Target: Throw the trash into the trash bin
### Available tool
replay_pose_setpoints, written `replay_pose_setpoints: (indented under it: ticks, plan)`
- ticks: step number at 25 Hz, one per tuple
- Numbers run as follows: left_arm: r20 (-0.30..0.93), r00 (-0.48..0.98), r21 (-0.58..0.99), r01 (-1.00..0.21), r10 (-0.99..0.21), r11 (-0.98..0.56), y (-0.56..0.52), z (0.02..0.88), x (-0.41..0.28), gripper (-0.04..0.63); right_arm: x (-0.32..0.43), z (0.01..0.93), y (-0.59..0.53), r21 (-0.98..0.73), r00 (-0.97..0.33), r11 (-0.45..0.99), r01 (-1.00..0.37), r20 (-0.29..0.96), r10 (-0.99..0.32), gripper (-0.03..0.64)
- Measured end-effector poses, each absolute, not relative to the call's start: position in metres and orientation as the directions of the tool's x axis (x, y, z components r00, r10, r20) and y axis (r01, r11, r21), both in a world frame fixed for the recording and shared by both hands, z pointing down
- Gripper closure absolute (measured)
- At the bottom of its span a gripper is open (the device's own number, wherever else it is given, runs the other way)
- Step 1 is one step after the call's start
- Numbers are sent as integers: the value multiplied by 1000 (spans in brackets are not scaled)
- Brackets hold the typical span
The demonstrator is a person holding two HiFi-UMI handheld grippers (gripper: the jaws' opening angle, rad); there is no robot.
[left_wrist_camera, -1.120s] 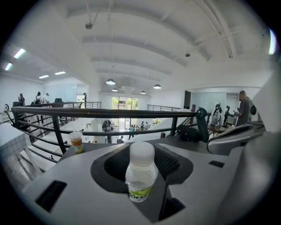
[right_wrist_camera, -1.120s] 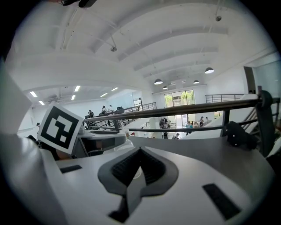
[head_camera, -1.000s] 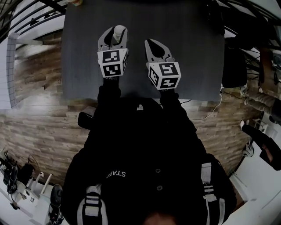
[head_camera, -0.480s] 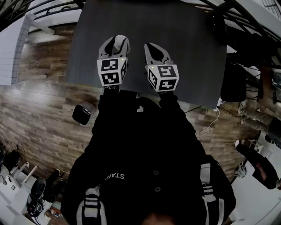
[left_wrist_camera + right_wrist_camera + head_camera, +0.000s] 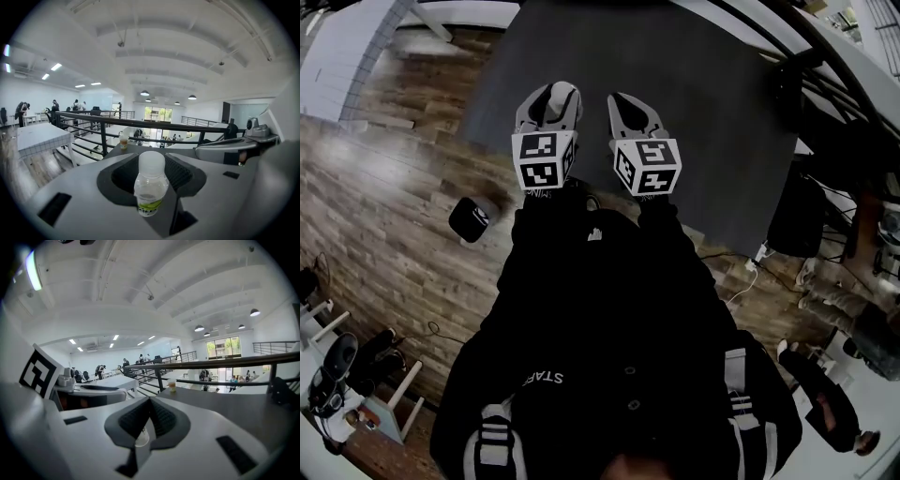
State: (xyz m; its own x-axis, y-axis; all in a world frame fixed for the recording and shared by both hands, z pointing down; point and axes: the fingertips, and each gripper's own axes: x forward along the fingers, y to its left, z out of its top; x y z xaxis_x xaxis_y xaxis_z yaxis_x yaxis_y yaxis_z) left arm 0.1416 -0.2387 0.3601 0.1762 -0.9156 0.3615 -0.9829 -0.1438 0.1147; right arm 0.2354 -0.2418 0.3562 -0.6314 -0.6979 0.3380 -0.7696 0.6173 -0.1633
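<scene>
Clear bottle [image 5: 151, 186] clamped in left gripper [image 5: 551, 95] jaws, base hidden; right gripper [image 5: 619, 98] jaws pressed together.

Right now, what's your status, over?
Left claw shut on small plastic bottle. Right claw shut, nothing clearly held. Dark container on floor to the left, possibly the bin. Nothing seen in the way.
</scene>
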Motion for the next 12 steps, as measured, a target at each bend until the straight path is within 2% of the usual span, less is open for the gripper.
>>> replay_pose_setpoints:
  ticks: [12]
  plan:
    - [377,10,112,-993,-926,35,-182,364,49,422,123,365,-204,-189,-770,762,-619,338,-542,601]
